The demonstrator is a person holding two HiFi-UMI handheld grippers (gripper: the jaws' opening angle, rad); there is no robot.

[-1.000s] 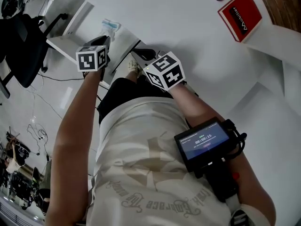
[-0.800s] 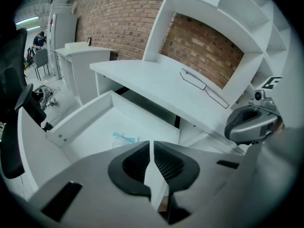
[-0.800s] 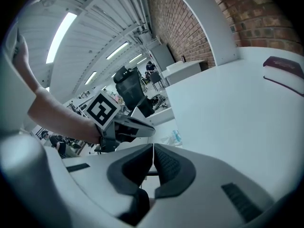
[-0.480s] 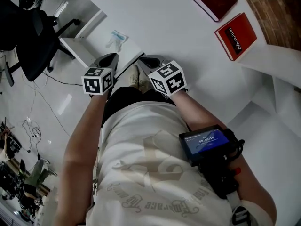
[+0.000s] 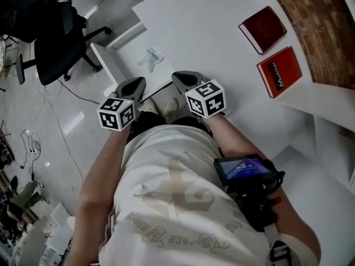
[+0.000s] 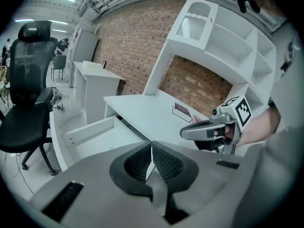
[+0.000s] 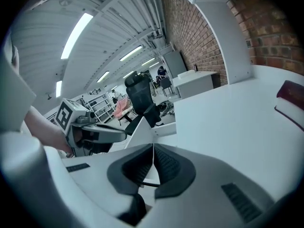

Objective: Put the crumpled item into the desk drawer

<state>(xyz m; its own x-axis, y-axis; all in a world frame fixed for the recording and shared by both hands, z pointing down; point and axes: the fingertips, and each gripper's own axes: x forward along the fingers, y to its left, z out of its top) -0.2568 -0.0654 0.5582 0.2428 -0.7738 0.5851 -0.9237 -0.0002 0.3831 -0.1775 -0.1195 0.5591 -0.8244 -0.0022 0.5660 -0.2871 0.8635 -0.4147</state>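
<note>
There's the crumpled item [image 5: 151, 59], a small pale bluish-white wad, lying loose on the floor of the white desk drawer [image 5: 131, 66], which stands pulled open on the left.

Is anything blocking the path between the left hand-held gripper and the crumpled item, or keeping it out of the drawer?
Nothing visible does. The crumpled item already lies inside the open drawer, with only bare drawer floor between it and the left hand-held gripper, whose jaws are shut and empty.
</note>
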